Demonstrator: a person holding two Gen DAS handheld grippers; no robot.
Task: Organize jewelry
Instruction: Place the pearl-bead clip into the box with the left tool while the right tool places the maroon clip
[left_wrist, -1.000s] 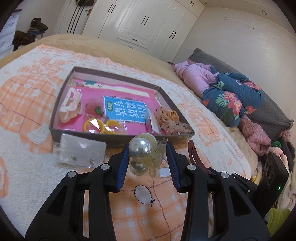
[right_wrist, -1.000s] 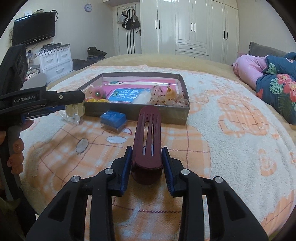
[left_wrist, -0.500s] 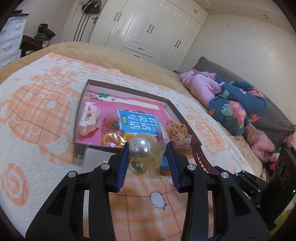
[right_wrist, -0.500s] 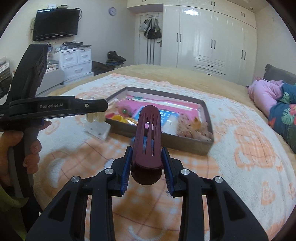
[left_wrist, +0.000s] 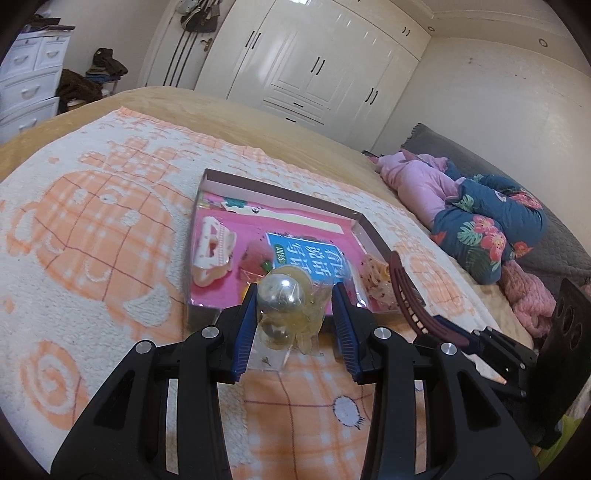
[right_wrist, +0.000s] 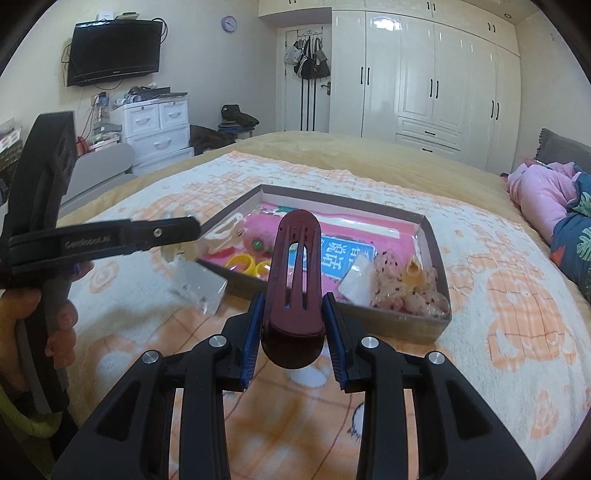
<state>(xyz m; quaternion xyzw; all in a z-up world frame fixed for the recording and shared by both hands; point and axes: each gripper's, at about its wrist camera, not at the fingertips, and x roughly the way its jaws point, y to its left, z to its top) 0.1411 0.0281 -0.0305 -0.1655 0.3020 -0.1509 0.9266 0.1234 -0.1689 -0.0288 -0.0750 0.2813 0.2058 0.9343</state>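
Observation:
My left gripper (left_wrist: 294, 317) is shut on a clear packet of silver ball earrings (left_wrist: 282, 295) and holds it above the blanket just in front of the shallow brown box (left_wrist: 280, 192). My right gripper (right_wrist: 293, 334) is shut on a dark maroon hair clip (right_wrist: 295, 266), held above the blanket short of the box (right_wrist: 432, 236). The box holds a white claw clip (left_wrist: 211, 251), yellow rings (right_wrist: 242, 264), a blue card (left_wrist: 310, 254) and a speckled scrunchie (right_wrist: 406, 291). The maroon clip also shows in the left wrist view (left_wrist: 406, 295).
A clear earring card (right_wrist: 199, 286) lies on the orange and white blanket (left_wrist: 92, 229) by the box's near left corner. Folded clothes (left_wrist: 476, 221) lie at the right. White wardrobes (right_wrist: 424, 74) and a drawer unit (right_wrist: 159, 125) stand beyond the bed.
Both grippers have risen and moved toward the box with their loads. The left gripper has shifted left, so the box now sits more centred ahead of it.

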